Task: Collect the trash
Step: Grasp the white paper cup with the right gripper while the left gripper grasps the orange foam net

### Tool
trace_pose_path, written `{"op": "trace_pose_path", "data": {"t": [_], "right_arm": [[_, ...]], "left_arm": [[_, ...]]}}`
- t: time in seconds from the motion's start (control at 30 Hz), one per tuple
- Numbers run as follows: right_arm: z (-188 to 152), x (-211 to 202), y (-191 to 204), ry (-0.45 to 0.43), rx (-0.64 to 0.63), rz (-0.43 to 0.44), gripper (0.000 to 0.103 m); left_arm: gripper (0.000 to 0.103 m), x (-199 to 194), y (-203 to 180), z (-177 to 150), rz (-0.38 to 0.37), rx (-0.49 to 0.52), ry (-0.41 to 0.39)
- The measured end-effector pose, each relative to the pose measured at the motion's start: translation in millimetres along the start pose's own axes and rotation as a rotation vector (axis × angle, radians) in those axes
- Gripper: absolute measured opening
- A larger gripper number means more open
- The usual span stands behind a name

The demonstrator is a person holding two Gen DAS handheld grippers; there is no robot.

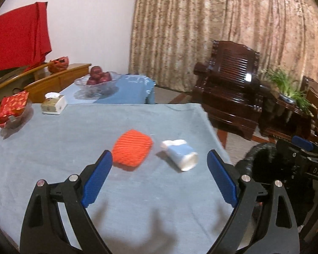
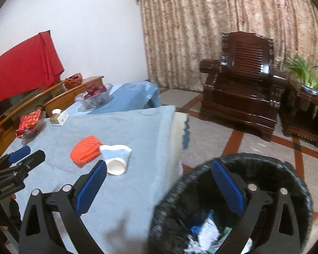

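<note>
- Hovering over the table (image 1: 53,148): left tongs (image 1: 160,158), jaws wide apart, nothing between the blue pads.
- Right tongs (image 2: 159,167) also spread wide and empty; one finger sits over the table edge, the other over the bin.
- Trash on the blue cloth: a crushed white-and-blue paper cup (image 1: 180,154) lying on its side, open mouth toward the tongs.
- Just beside the cup, on its left, an orange ribbed foam sleeve (image 1: 132,150); in the right wrist view the two look to be touching, in the left wrist view there is a small gap, so cannot tell.
- Both pieces lie ahead of the left tongs, near the table's right edge, not touched by either tool.
- Black-lined bin (image 2: 265,169) stands on the floor right beside the table, below the right tongs; crumpled white and blue paper (image 2: 205,232) inside it.
- Far side of the table: tissue box (image 1: 54,103), red patterned packet (image 1: 12,108) on a clear dish.
- Second table behind carries a glass bowl of red fruit (image 1: 97,80).
- Background: dark wooden armchair (image 2: 243,80), potted plant (image 2: 305,74), curtain (image 2: 201,21), red cloth (image 1: 17,36) at left.
</note>
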State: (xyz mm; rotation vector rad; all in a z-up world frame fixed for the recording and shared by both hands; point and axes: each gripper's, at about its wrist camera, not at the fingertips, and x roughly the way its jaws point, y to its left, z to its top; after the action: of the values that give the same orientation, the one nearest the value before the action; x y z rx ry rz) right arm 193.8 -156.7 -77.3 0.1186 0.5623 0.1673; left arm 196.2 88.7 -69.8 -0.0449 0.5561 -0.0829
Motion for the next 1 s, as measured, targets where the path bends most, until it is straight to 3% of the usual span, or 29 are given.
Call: {"op": "trace_pose_path", "data": {"t": [0.53,0.83,1.0], "right_arm": [[-4.9,109.2,64.0,0.124,-0.053,0.076,0.097],[-17.7,156.7,80.2,0.207,-0.074,0.092,0.097],[-20.6,173.5,82.9,0.248,-0.085,0.109,0.091]], "left_arm": [[0.088,59.8,72.3,-5.8,0.108,-0.060,0.065],[0.088,87.5,85.8,-11.3,0.115,-0.077,0.097],[0.088,102.5,87.9,-13.3,0.109,-0.086,0.110]]}}
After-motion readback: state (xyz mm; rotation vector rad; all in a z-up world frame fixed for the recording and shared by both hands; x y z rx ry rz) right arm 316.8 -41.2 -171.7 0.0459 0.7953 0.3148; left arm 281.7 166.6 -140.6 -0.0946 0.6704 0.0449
